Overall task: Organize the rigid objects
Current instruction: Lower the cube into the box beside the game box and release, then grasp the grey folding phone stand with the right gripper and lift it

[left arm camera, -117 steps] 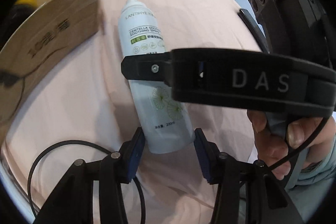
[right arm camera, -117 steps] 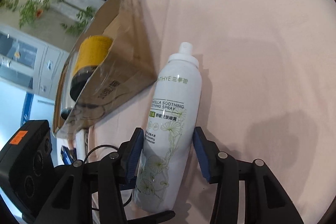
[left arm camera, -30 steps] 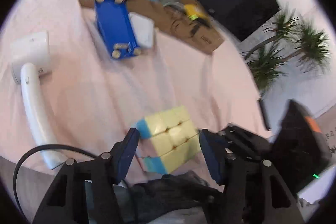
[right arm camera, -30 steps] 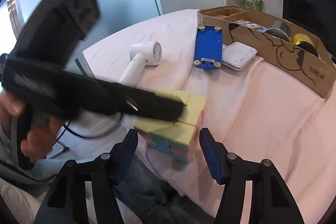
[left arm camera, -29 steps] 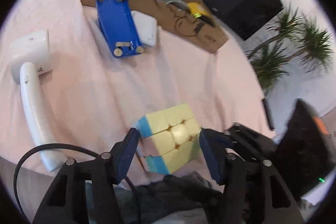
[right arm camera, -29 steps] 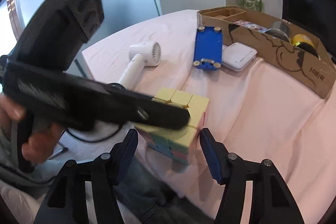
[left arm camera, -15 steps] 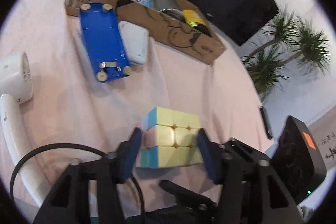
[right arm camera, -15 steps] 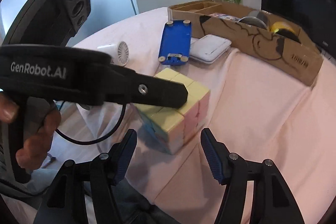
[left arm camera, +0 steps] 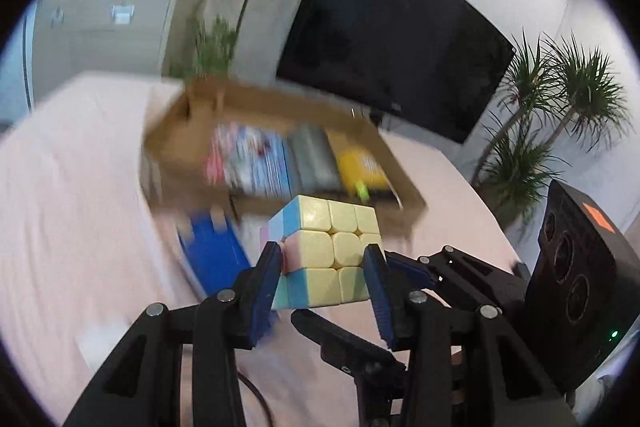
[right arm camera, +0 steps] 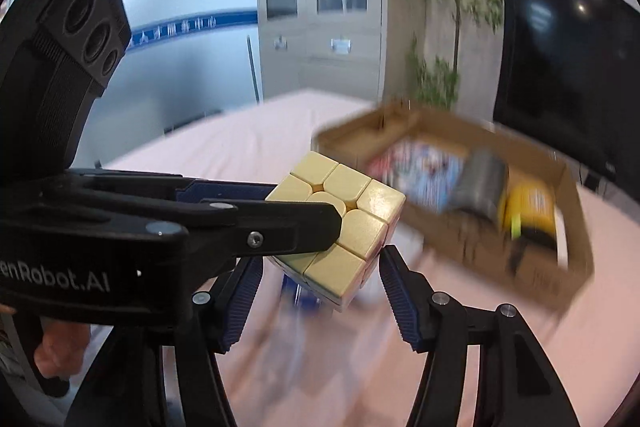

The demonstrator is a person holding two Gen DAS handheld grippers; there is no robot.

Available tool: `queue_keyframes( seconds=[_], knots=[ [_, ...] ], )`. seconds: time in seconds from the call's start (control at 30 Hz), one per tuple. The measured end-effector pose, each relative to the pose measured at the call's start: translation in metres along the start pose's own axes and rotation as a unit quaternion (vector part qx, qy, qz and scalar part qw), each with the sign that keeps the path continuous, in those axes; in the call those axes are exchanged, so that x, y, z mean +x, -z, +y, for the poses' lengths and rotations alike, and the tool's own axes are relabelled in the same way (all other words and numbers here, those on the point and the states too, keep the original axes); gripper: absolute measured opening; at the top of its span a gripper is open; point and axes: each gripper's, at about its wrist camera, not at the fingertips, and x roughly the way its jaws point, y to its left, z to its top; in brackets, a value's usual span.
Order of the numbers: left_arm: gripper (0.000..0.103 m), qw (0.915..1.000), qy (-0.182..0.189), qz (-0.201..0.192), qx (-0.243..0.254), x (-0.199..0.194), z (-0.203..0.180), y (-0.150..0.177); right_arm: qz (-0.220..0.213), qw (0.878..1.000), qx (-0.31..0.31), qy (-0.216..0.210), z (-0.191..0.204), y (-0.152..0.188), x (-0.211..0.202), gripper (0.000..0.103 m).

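Note:
A pastel puzzle cube (left arm camera: 326,251) is held in the air between the blue pads of my left gripper (left arm camera: 324,281), above the pink tablecloth. In the right wrist view the same cube (right arm camera: 340,223) is pinched by the left gripper's black fingers (right arm camera: 280,223), coming in from the left. My right gripper (right arm camera: 320,291) is open, its pads either side of and below the cube, not touching it. Beyond stands an open cardboard box (left arm camera: 400,183), also in the right wrist view (right arm camera: 568,267), holding a yellow item (left arm camera: 360,167), a grey item and colourful packs.
A blue flat object (left arm camera: 212,255) lies on the cloth in front of the box, under the cube. A black screen (left arm camera: 392,39) and potted plants (left arm camera: 552,115) stand behind the table. Grey cabinets (right arm camera: 320,7) are at the back. The scene is motion-blurred.
The left gripper has closed on the cube and lifted it off the cloth, towards the box. The right gripper follows alongside, still open. Both views have tilted up.

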Motion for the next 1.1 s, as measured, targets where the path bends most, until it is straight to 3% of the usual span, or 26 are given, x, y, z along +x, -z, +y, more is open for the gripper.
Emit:
queue_keyframes(
  seconds=[0.13,0.27,0.47,0.6,0.73,0.8,0.87,0.9,1.0,1.03,1.07,1.1],
  knots=[
    [0.041,0.9990,-0.012,-0.024,0.036,0.023,0.020,-0.064,-0.023,1.000,-0.020,0.004,-0.026,-0.068,0.033,0.059],
    [0.041,0.9993,-0.006,0.017,0.033,0.067,0.054,-0.106,-0.007,1.000,0.000,-0.012,-0.055,-0.112,0.079,0.059],
    [0.041,0.9898,0.000,0.141,-0.023,0.162,0.114,-0.109,0.081,0.995,0.035,-0.034,-0.093,-0.117,0.181,0.059],
    [0.042,0.9850,0.004,0.171,-0.025,0.181,0.122,-0.090,0.118,0.992,0.046,-0.017,-0.092,-0.101,0.203,0.059],
    [0.041,0.9853,-0.001,0.169,-0.026,0.170,0.121,-0.082,0.121,0.991,0.056,-0.022,-0.086,-0.089,0.202,0.060],
    [0.041,0.9849,-0.005,0.172,-0.022,0.166,0.122,-0.083,0.121,0.989,0.076,-0.038,-0.085,-0.088,0.203,0.066],
    [0.042,0.9859,-0.025,0.165,-0.018,0.159,0.122,-0.084,0.117,0.988,0.085,-0.059,-0.081,-0.084,0.203,0.082],
    [0.042,0.9870,-0.035,0.156,-0.012,0.152,0.121,-0.084,0.112,0.988,0.083,-0.061,-0.078,-0.082,0.200,0.082],
    [0.045,0.9926,-0.061,0.105,0.007,0.112,0.119,-0.084,0.078,0.991,0.103,-0.016,-0.082,-0.074,0.169,0.086],
    [0.057,0.9937,-0.072,0.085,0.013,0.095,0.117,-0.082,0.063,0.990,0.123,-0.008,-0.084,-0.069,0.150,0.088],
    [0.077,0.9942,-0.087,0.061,0.018,0.077,0.116,-0.078,0.048,0.988,0.146,-0.003,-0.089,-0.062,0.133,0.094],
    [0.086,0.9941,-0.100,0.038,0.020,0.061,0.114,-0.073,0.039,0.984,0.175,0.007,-0.094,-0.052,0.117,0.097]
  ],
)
